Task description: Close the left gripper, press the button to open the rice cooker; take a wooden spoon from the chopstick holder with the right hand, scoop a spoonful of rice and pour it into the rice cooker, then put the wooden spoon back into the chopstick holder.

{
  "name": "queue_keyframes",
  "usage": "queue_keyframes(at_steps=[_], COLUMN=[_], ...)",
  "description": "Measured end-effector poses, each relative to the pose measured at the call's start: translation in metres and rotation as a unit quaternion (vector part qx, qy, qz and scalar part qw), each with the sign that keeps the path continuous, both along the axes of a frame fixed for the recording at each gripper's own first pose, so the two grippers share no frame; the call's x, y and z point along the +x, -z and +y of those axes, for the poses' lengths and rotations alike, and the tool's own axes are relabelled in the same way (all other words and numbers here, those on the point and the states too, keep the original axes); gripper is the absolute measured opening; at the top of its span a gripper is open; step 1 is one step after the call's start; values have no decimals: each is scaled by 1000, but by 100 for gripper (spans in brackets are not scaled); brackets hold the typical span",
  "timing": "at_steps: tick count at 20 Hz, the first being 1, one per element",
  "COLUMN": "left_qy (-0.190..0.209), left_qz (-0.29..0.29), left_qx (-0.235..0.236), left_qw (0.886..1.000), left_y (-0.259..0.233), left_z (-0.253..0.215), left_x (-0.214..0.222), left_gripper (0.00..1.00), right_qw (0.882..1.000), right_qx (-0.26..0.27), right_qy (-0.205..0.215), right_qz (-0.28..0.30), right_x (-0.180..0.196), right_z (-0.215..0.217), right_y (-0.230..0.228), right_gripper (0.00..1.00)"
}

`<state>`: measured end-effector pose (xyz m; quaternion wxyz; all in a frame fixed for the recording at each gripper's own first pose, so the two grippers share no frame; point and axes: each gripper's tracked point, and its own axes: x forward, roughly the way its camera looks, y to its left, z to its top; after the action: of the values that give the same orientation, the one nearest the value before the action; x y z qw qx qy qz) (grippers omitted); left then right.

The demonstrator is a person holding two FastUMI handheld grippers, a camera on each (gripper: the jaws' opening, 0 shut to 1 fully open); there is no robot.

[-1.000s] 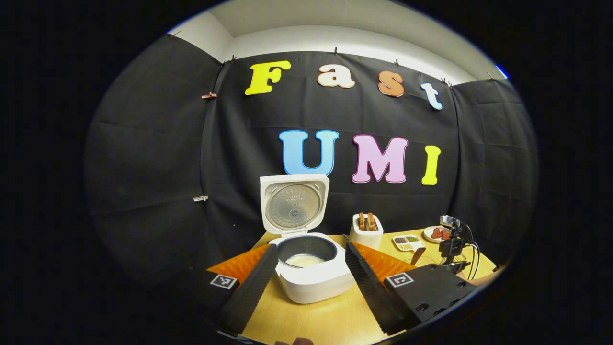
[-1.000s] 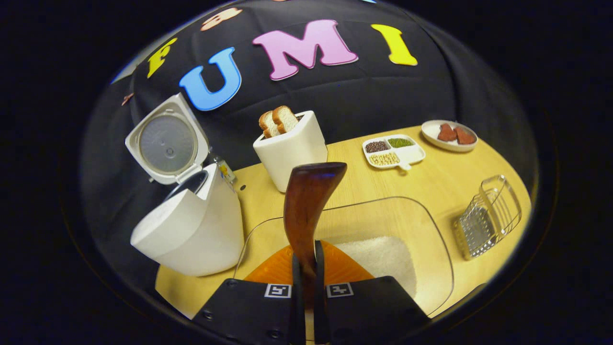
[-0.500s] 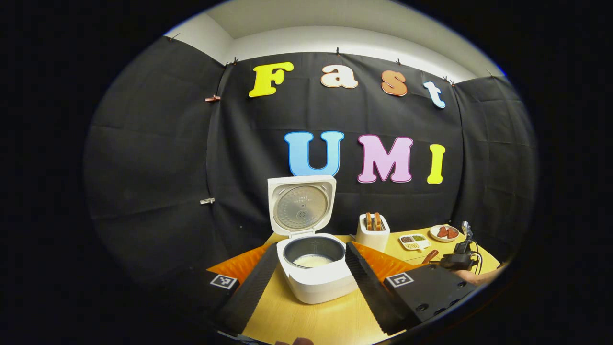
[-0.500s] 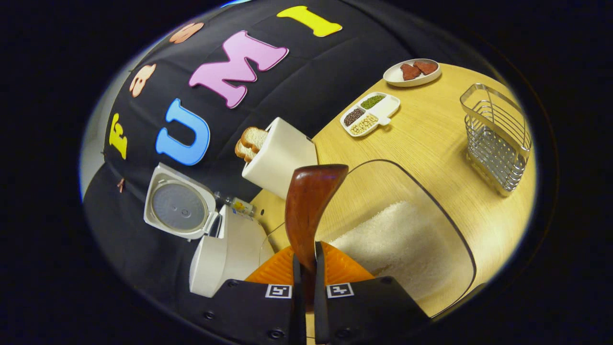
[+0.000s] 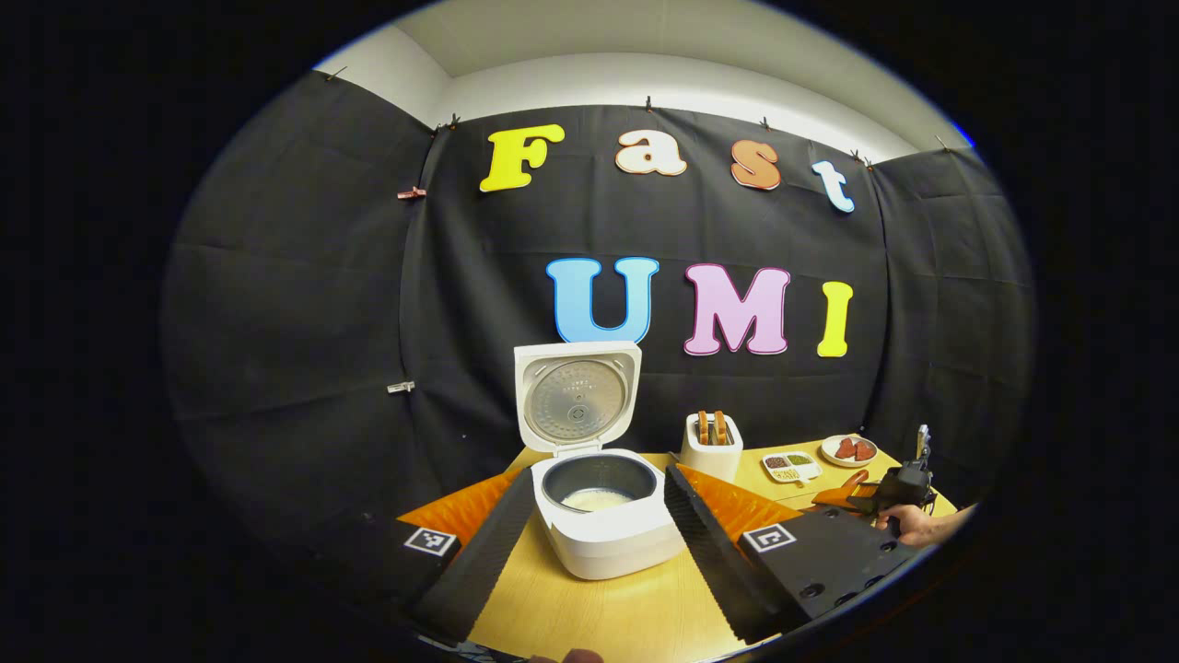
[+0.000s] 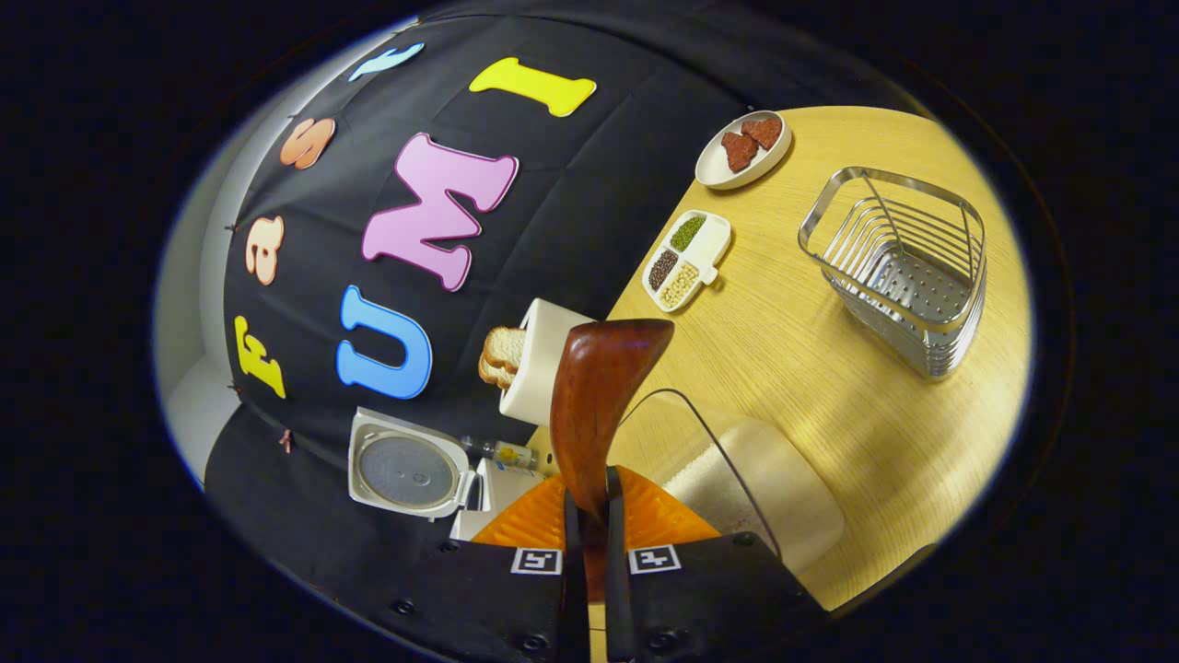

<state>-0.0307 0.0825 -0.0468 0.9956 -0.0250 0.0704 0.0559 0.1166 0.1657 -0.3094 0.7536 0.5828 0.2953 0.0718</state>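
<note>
right gripper fingers clamped on the wooden spoon, bowl poking up mid-frame, left gripper fingers wide around the open rice cooker

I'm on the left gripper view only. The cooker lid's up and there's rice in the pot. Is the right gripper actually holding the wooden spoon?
Observer: Yes. In the right gripper view, the right gripper has both fingers pressed on the wooden spoon at its handle, and the bowl end points away from the camera.
Operator: Okay, and where's the chopstick holder it goes back into?
Observer: The wire chopstick holder stands on the table, with nothing in it. It is set apart from the clear rice container that sits just beyond the gripper.
</note>
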Motion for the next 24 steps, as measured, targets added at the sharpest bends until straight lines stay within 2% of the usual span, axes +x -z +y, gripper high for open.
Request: queue_keyframes(at_steps=[3, 7, 13, 18, 21, 24], left_qy=[1, 11, 11, 19, 24, 28], left_qz=[1, -7, -15, -13, -11, -10], left_qx=[4, 9, 10, 18, 37, 33], left_qw=[1000, 1000, 1000, 1000, 999, 999], left_y=[0, -6, 0, 11, 19, 23], left_z=[-6, -15, -19, -24, -24, -23], left_x=[-5, -7, -3, -1, 1, 2], left_gripper=[97, 97, 97, 97, 97, 97], right_qw=[1000, 995, 993, 994, 993, 990], right_qx=[18, 76, 96, 93, 96, 123], right_qy=[20, 57, 66, 52, 27, 9], right_qz=[-7, -14, -22, -38, -55, -65], right_x=[1, 5, 20, 37, 46, 54], right_z=[-15, -33, -36, -7, 32, 74], right_y=[-14, -48, -97, -149, -184, -216], right_gripper=[12, 12, 12, 11, 11, 11])
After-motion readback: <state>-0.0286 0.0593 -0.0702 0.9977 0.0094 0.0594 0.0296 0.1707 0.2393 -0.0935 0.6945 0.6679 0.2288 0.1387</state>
